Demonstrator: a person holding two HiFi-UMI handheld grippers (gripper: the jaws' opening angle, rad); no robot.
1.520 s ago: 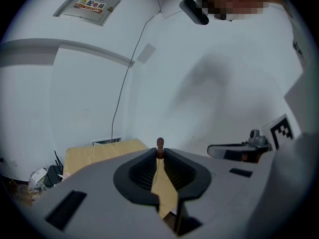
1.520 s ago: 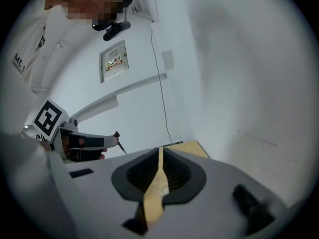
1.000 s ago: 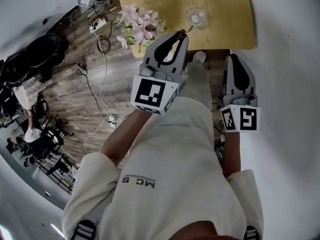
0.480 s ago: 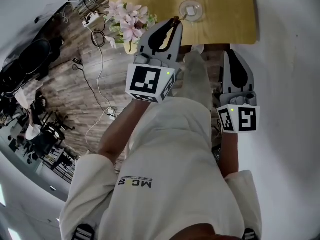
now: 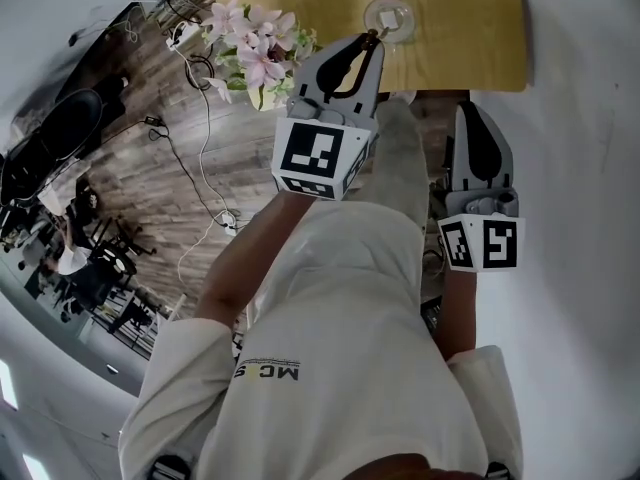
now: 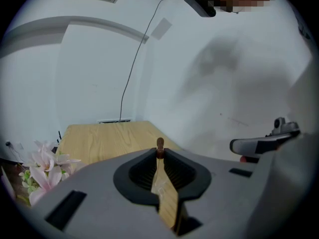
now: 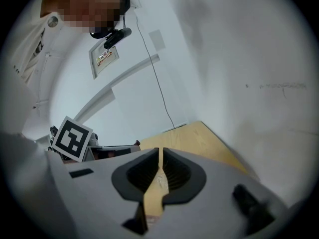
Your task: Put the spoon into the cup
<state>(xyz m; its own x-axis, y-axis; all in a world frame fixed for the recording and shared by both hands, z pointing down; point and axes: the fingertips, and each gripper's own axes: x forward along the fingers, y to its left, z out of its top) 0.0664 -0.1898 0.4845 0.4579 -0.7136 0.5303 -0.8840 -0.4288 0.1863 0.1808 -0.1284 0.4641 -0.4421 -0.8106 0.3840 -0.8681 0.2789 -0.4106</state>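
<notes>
A clear glass cup stands on the wooden table near its front edge. My left gripper reaches over that edge, shut on a thin brown spoon whose end pokes out at the cup's near rim. In the left gripper view the spoon's rounded brown end shows between the tips of the left gripper, and the cup is hidden. My right gripper hangs short of the table's right corner, shut with nothing in it. The right gripper view shows the right gripper with its jaws together.
A bunch of pink flowers stands by the table's left corner, close to the left gripper; the flowers also show low left. Cables trail over the wooden floor on the left. A white wall runs along the right.
The left gripper with the spoon has drawn a little nearer the cup, its tip now at the rim. The right gripper has hardly shifted.
</notes>
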